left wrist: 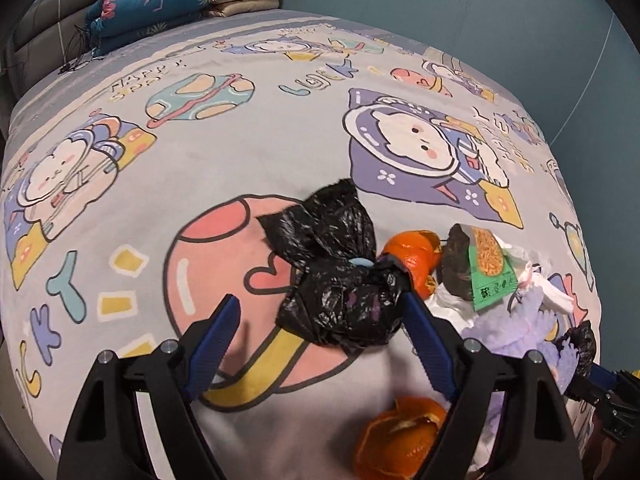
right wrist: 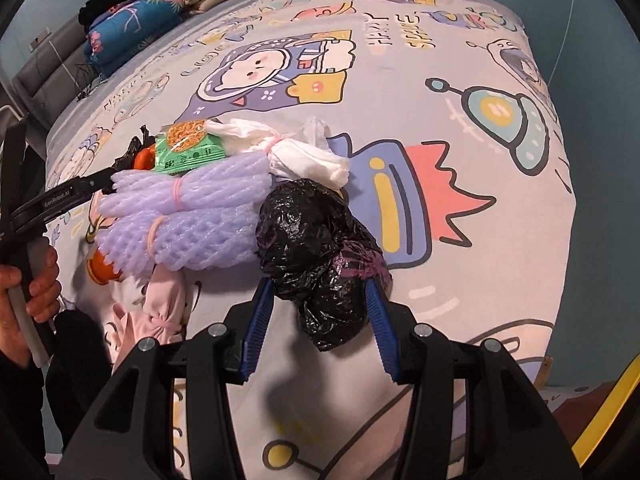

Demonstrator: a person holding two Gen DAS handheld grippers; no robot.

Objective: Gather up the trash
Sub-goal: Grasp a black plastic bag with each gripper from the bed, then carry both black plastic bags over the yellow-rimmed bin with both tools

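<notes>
A crumpled black plastic bag (left wrist: 336,272) lies on the cartoon bedsheet (left wrist: 260,152). My left gripper (left wrist: 316,300) is open around it: the bag rests against the right finger, and the left finger stands clear of it. My right gripper (right wrist: 318,284) is shut on a second black bag (right wrist: 316,248), its blue pads pressing both sides. Beside these bags lies a heap of trash: purple foam netting (right wrist: 188,216), a green snack wrapper (right wrist: 188,152), white tissue (right wrist: 308,156) and orange peel (left wrist: 412,256). Another peel (left wrist: 400,436) sits under my left gripper's right finger.
Folded quilts (left wrist: 160,4) are stacked at the head of the bed against a grey headboard (left wrist: 36,28). A pink cloth (right wrist: 160,308) lies near the bed's front edge. A person's hand (right wrist: 36,280) grips the left tool. A blue wall (left wrist: 480,0) borders the far side.
</notes>
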